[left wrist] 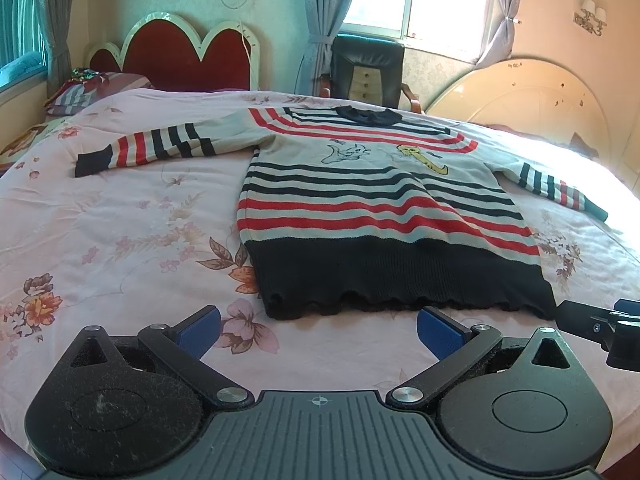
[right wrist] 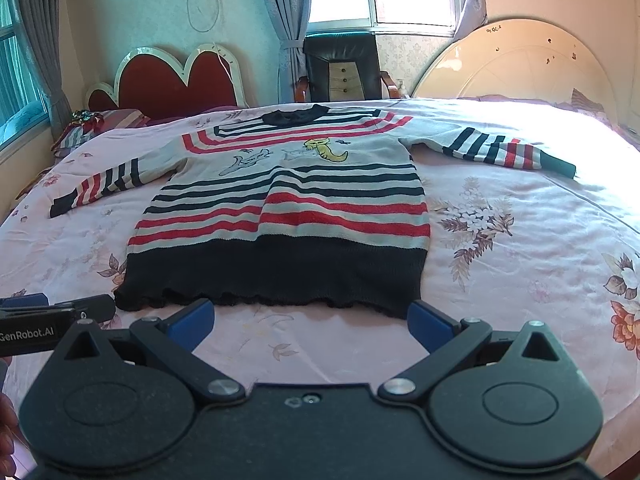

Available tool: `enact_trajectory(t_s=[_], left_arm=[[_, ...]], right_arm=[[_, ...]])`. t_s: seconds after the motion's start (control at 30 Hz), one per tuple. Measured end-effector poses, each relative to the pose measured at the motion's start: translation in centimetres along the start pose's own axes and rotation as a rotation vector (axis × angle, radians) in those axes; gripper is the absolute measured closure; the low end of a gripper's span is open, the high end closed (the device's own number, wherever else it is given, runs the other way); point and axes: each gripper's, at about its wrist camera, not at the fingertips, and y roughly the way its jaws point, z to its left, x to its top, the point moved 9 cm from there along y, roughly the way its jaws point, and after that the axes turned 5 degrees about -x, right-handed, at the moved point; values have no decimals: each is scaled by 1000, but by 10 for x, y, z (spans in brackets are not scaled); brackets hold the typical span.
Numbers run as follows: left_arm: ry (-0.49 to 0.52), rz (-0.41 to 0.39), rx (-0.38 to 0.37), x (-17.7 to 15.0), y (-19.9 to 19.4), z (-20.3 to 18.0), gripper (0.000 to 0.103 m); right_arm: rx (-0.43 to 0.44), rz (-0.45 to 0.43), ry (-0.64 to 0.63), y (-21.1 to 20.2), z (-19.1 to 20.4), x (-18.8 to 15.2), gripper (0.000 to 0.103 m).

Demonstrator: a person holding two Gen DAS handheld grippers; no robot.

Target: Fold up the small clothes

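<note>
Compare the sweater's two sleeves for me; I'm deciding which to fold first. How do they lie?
The left sleeve stretches nearly straight out sideways; the right sleeve angles down toward the hem side. The left sleeve lies in shade; the right sleeve reaches toward the sunlit patch. Both lie flat, unfolded, with matching stripes and dark cuffs.

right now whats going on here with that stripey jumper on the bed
A person holds a gripper in each hand over a bed. A striped sweater lies flat on it, front up, sleeves spread out. The left gripper and right gripper are both open, just short of the dark hem. No fold has been made yet.
</note>
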Motion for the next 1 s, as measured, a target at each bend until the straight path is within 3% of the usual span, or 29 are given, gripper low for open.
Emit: enact_trajectory(t_s=[1.0], left_arm=[[2,1,3,1,-2,3,0]], right_arm=[[5,-2,-2,1,3,0,1]])
